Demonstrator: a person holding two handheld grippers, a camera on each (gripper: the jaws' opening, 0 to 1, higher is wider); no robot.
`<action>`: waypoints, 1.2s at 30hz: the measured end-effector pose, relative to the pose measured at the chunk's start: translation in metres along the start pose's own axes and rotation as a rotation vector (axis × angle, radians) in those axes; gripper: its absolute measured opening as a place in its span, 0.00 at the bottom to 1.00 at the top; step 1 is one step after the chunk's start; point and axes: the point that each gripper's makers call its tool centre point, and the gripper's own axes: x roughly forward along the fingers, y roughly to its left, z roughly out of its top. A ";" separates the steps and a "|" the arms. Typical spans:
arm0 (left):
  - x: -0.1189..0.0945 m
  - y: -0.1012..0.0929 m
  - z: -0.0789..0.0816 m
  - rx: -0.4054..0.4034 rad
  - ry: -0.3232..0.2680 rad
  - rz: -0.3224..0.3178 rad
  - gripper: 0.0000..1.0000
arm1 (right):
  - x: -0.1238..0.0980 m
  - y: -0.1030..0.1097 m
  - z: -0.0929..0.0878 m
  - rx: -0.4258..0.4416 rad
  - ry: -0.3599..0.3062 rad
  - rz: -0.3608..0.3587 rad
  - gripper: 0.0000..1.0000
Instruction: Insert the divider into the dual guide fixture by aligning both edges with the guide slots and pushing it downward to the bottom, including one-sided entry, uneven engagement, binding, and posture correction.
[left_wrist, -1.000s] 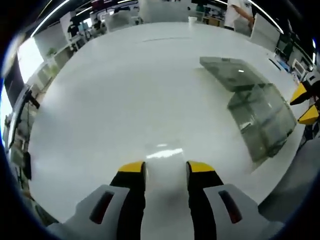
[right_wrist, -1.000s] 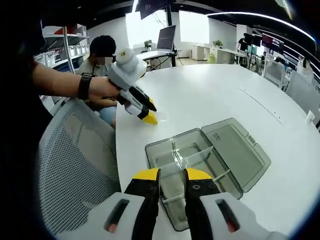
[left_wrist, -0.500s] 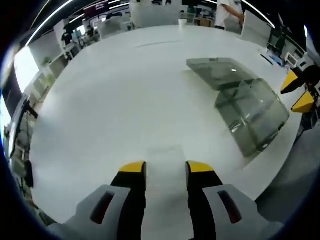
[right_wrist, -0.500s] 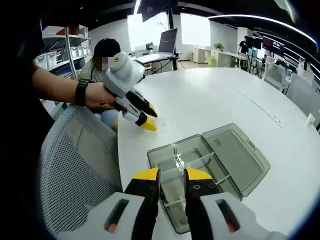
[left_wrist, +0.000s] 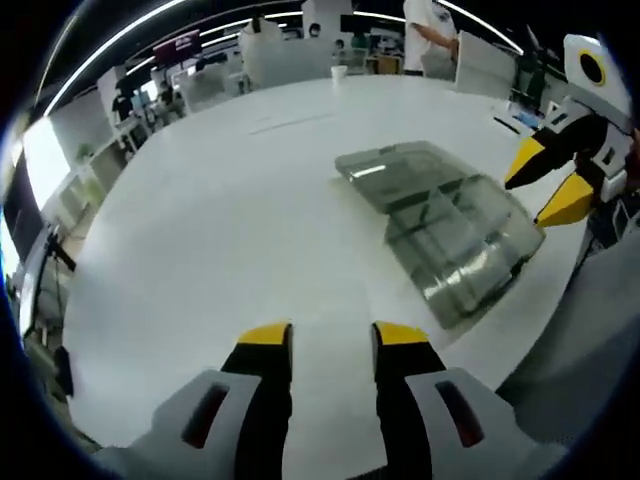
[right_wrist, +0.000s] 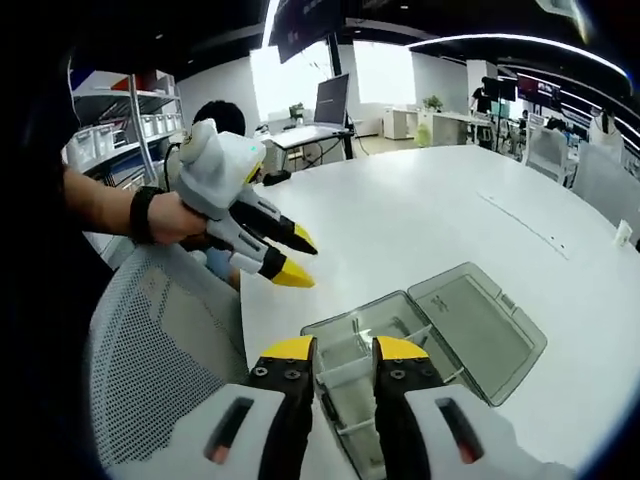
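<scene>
Smoke-grey clear plastic compartment box lies open; left gripper and right gripper, jaws apart and empty, should square the divider over both slots.

The left gripper, gripped by a hand (a dark band at the wrist), hangs with jaws parted above the table, as does the right gripper.
</scene>
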 end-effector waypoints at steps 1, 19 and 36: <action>-0.002 -0.002 0.003 0.007 -0.012 -0.001 0.30 | 0.001 0.000 0.002 0.001 -0.008 0.002 0.18; -0.025 -0.038 0.029 0.141 -0.148 -0.058 0.30 | 0.001 0.013 0.016 0.023 -0.052 0.033 0.15; -0.047 -0.067 0.050 0.222 -0.246 -0.066 0.30 | 0.000 0.016 0.031 0.085 -0.112 0.087 0.13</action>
